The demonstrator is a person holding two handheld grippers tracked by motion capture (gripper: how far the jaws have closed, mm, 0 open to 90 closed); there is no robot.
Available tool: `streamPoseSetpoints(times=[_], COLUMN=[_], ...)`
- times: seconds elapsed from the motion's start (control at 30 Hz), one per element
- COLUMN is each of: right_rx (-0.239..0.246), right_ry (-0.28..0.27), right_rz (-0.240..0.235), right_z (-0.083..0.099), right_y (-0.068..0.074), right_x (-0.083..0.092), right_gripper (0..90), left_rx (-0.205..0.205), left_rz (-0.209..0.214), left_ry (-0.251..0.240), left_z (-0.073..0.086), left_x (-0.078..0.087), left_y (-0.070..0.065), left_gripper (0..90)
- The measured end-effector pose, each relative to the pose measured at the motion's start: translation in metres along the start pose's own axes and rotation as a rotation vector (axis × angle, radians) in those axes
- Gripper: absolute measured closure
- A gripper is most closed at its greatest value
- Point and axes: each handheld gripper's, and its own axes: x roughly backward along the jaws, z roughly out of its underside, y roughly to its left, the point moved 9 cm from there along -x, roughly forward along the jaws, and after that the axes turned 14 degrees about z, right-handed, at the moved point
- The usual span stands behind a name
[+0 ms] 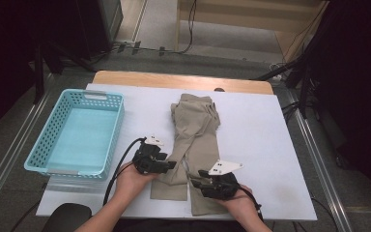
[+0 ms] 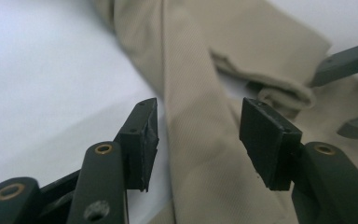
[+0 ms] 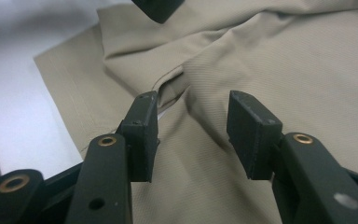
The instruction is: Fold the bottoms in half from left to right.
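Both my hands sit low at the desk's (image 1: 270,145) near edge. Left jaws (image 2: 198,135) stand partly apart, straddling one beige trouser (image 1: 193,140) leg without pinching it. Right jaws (image 3: 193,135) gape likewise over the other leg's cloth. Left of them sits a blue basket (image 1: 43,145).

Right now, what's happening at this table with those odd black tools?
A person sits at a white table with a two-jaw gripper in each hand, working on a pair of beige trousers laid flat. The left gripper and the right gripper are both down at the trouser leg ends nearest the person. Each has its jaws apart over the fabric, with nothing pinched yet. An empty turquoise basket sits to the left of the trousers.
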Motion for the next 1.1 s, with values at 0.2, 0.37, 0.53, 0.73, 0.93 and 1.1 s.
streamPoseSetpoints(times=[0.2,0.37,0.53,0.73,0.93,1.1], right_rx=[0.029,0.015,-0.013,-0.018,-0.007,-0.112], right_ry=[0.006,0.005,0.03,0.013,-0.012,-0.003], right_rz=[0.056,0.105,0.078,0.037,0.073,0.136], right_z=[0.0,-0.004,-0.01,-0.019,-0.017,-0.009], right_y=[-0.002,-0.005,0.003,0.017,-0.017,-0.061], right_x=[-0.015,-0.019,-0.023,-0.029,0.001,0.021], right_gripper=[52.1,80.8,84.7,82.7,75.2,73.5], left_rx=[0.022,0.029,0.039,0.012,-0.023,-0.075], left_rz=[0.016,0.077,0.127,0.154,0.145,0.167], left_ry=[0.024,-0.032,-0.074,-0.105,-0.07,-0.043], left_z=[0.003,-0.016,-0.027,-0.039,-0.042,-0.049], left_x=[-0.007,0.01,0.017,0.021,0.01,-0.005], left_y=[0.0,-0.016,-0.032,-0.052,-0.064,-0.086], left_gripper=[81.9,88.7,88.9,88.6,88.6,88.7])
